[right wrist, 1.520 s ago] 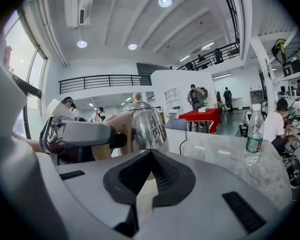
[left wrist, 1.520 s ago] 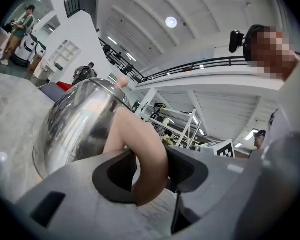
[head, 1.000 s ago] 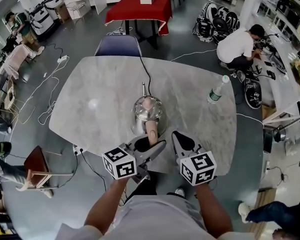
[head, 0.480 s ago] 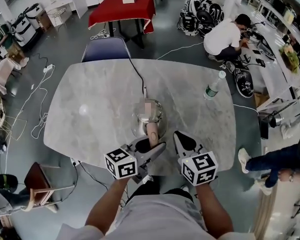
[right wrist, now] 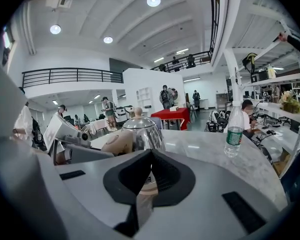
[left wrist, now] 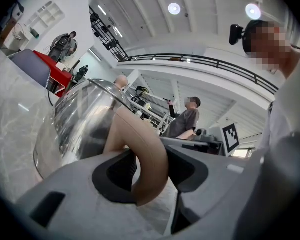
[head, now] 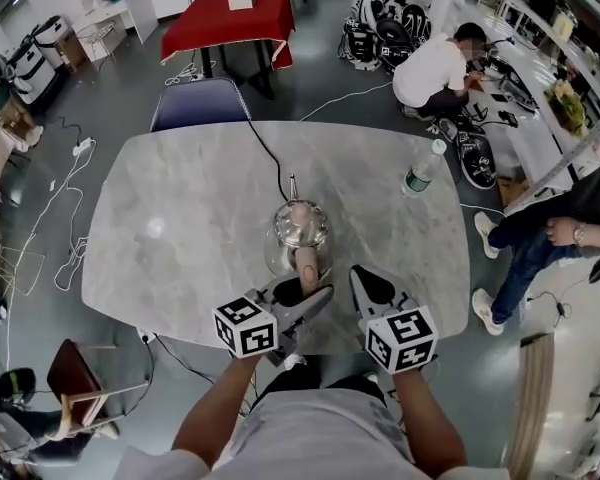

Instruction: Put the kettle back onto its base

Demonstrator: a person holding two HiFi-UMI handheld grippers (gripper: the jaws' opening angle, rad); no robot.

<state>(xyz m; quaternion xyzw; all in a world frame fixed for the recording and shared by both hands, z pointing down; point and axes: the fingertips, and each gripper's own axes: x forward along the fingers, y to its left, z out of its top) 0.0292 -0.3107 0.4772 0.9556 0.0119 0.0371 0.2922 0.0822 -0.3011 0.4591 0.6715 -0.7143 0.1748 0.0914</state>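
Observation:
A shiny steel kettle (head: 298, 230) with a knobbed lid stands near the table's front edge, and shows too in the left gripper view (left wrist: 80, 119) and the right gripper view (right wrist: 140, 131). Its beige handle (head: 306, 265) curves toward me. My left gripper (head: 305, 290) is shut on that handle (left wrist: 145, 154), with a pad pressing on each side. My right gripper (head: 363, 280) hovers just right of the handle, its jaws shut on nothing (right wrist: 149, 176). A black cord (head: 270, 163) runs out from under the kettle; the base itself is hidden beneath it.
The grey marble table (head: 180, 218) holds a plastic water bottle (head: 418, 171) at its far right. A blue chair (head: 200, 103) stands at the far side. One person stands by the table's right edge (head: 540, 228); another crouches farther back (head: 430, 68).
The left gripper has sunk slightly with the kettle. The right gripper has stayed put. A person has walked up along the table's right side.

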